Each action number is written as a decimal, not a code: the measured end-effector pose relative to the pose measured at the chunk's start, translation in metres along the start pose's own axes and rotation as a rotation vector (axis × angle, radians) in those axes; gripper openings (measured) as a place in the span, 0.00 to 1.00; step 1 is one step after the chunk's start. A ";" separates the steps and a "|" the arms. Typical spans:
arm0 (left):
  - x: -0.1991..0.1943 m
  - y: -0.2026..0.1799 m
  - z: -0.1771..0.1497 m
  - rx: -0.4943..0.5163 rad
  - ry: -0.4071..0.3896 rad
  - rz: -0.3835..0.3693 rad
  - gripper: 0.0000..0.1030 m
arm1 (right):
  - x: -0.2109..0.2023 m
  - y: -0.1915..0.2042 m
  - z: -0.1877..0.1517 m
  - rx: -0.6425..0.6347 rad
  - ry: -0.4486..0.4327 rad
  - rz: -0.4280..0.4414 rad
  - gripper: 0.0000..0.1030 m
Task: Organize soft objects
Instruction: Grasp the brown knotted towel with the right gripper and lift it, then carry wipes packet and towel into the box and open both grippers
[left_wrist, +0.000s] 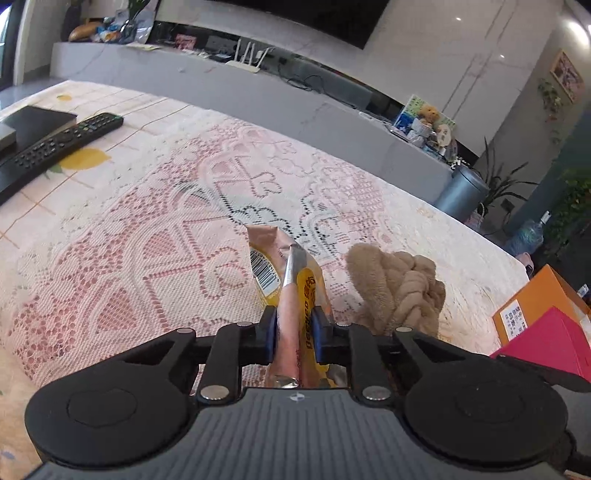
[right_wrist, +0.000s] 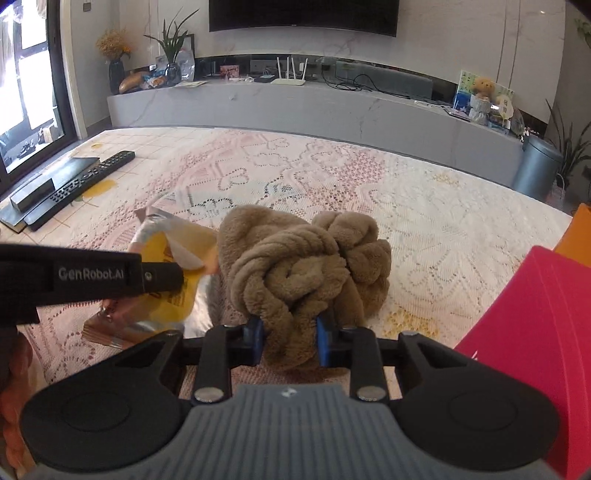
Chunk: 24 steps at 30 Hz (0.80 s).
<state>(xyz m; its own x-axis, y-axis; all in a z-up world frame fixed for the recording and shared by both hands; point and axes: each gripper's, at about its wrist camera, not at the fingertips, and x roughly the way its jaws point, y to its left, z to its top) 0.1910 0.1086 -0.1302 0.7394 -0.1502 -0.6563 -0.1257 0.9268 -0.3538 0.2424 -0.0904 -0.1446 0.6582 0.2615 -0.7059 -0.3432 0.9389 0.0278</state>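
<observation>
Both things are already gripped, so this looks like the carry step: each soft item is held just over the lace-covered bench (left_wrist: 129, 229), and the next move probably calls for taking them to the pink box (right_wrist: 524, 332) at 3 o'clock in the right view, with an orange box (left_wrist: 535, 295) behind it, though where they belong is a guess. The left gripper (left_wrist: 293, 332) has its jaws nearly closed on a snack packet (left_wrist: 291, 280), pinched edge-on near its lower half; the packet's long axis runs from the jaws toward 12 o'clock, crimped end pointing away from the camera, barcode face turned to 9 o'clock. The right gripper (right_wrist: 290, 341) has its jaws partly closed, squeezing the near end of a knotted tan towel (right_wrist: 306, 266); the bundle stretches away toward 12 to 1 o'clock, its knot at the far end, and whether its underside touches the cloth I cannot tell. The packet sits just beside the towel, at its 9 o'clock. A remote (left_wrist: 55, 147) lies well apart at 10 o'clock
</observation>
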 end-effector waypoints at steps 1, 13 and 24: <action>-0.002 0.000 0.000 0.000 -0.011 0.001 0.20 | -0.002 -0.001 -0.001 0.003 -0.002 -0.003 0.26; -0.088 -0.017 0.007 0.007 -0.139 -0.014 0.20 | -0.086 -0.002 0.010 0.079 -0.146 0.094 0.25; -0.148 -0.086 0.019 0.083 -0.228 -0.118 0.20 | -0.200 -0.051 -0.001 0.078 -0.376 0.042 0.25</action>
<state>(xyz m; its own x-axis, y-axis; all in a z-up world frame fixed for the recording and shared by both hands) 0.1047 0.0581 0.0100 0.8768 -0.1866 -0.4431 0.0181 0.9338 -0.3574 0.1276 -0.1903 -0.0051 0.8492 0.3507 -0.3947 -0.3330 0.9359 0.1151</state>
